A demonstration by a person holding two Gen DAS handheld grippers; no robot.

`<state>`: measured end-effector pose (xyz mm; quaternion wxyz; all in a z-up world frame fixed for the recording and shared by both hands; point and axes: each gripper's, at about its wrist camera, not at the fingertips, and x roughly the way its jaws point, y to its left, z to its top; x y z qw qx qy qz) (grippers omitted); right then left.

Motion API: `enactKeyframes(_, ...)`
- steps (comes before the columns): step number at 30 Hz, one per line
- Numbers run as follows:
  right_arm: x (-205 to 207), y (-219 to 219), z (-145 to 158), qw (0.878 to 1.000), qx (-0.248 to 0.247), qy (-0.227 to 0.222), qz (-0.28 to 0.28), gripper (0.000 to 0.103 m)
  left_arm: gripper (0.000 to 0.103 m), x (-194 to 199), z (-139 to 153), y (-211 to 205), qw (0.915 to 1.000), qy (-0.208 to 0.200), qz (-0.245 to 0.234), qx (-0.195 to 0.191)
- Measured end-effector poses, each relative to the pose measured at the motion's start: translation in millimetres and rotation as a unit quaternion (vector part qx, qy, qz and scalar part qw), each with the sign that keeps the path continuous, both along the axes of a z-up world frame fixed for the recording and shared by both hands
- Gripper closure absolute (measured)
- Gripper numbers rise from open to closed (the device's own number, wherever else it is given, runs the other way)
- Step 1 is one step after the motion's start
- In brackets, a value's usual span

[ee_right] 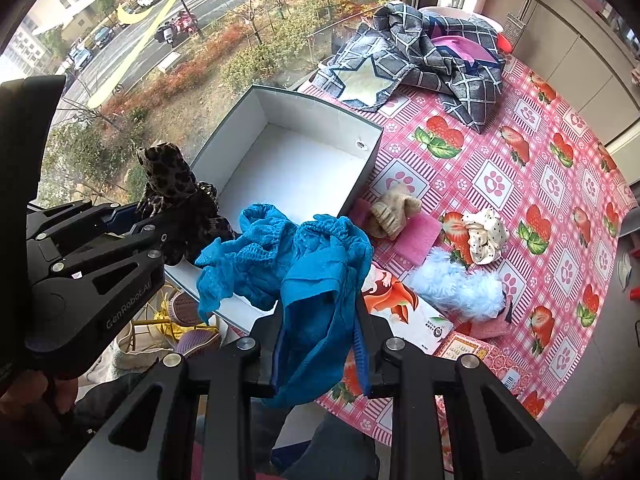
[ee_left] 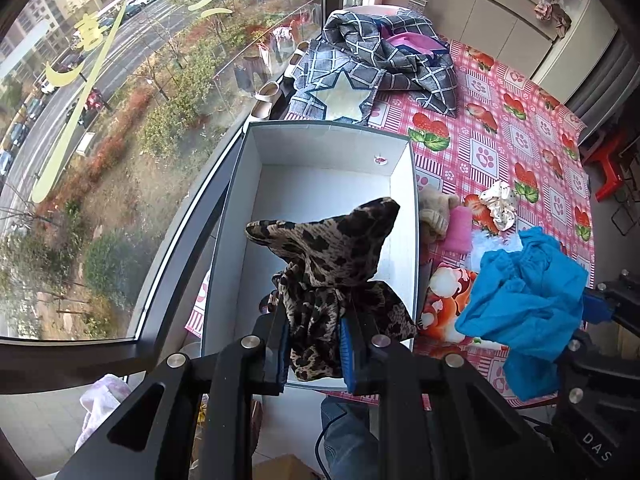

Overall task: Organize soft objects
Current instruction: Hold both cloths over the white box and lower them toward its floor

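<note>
My left gripper (ee_left: 314,344) is shut on a leopard-print cloth (ee_left: 332,248) and holds it above the near end of an open white box (ee_left: 332,184). My right gripper (ee_right: 320,340) is shut on a crumpled blue cloth (ee_right: 304,264), held above the box's near right corner (ee_right: 240,316). The blue cloth also shows at the right of the left wrist view (ee_left: 524,300). The left gripper with the leopard cloth (ee_right: 176,184) shows at the left of the right wrist view. The box (ee_right: 296,160) holds nothing that I can see.
On the pink strawberry tablecloth (ee_right: 520,184) lie a beige knit item (ee_right: 394,208), a pink sponge (ee_right: 420,240), a dotted white scrunchie (ee_right: 484,236), a fluffy light-blue item (ee_right: 456,284) and a grey checked garment (ee_right: 420,52). A window runs along the left.
</note>
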<state>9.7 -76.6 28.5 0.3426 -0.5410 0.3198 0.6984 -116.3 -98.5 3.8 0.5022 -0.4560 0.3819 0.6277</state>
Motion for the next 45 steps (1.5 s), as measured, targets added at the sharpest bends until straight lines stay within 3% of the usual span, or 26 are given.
enactKeyframes(45, -16.6, 12.0, -8.1, 0.999, -0.005, -0.013, 0.029, 0.076, 0.081, -13.3, -11.8, 12.5, 0.9998, -0.006, 0.017, -0.013)
